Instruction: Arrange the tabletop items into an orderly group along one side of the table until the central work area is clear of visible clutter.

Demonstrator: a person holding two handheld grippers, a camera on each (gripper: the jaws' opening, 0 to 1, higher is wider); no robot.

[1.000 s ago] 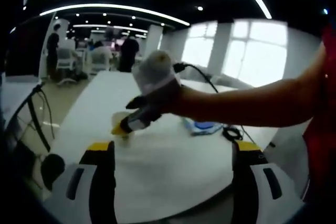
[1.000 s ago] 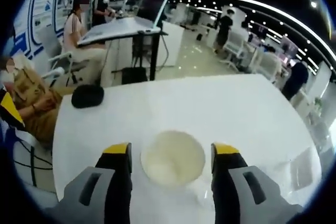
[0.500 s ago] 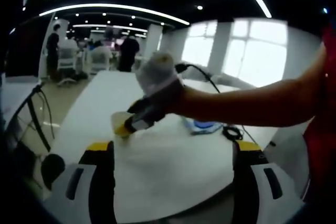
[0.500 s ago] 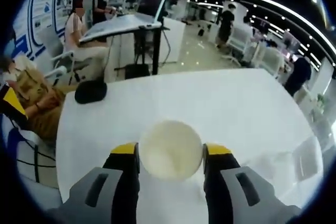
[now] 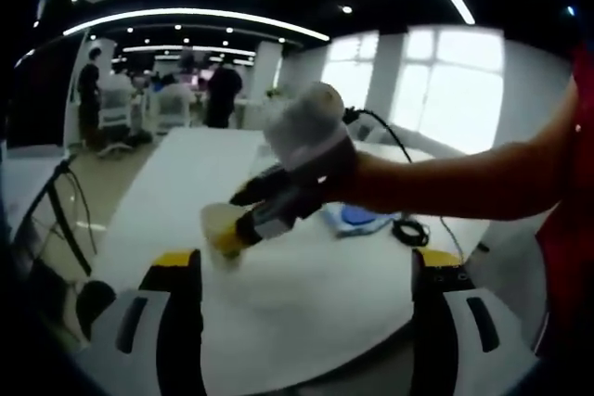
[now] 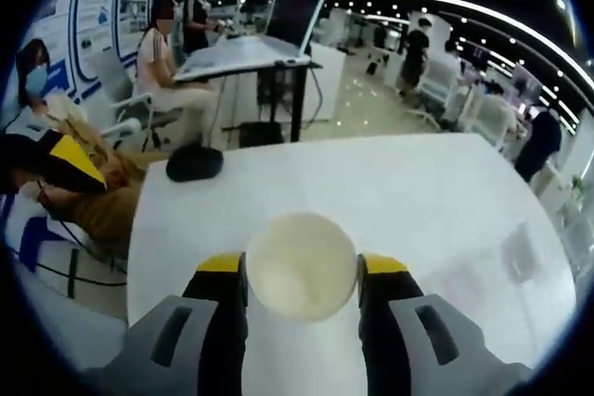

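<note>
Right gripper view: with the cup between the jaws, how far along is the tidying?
Early. Nothing looks grouped along an edge yet. In hand: the right gripper is shut on the cream cup, its jaws against both sides. Left: setting that cup down at one side, then moving the black object at the white table's far edge, plus the blue item and black cable. The left gripper is open.

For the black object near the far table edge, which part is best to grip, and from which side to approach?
The black object looks low, rounded and wider than tall, lying flat on the white table. Probably best to come from above and close the jaws across its narrower width. The right gripper is shut on the cream cup, so the open left gripper seems the freer choice.
</note>
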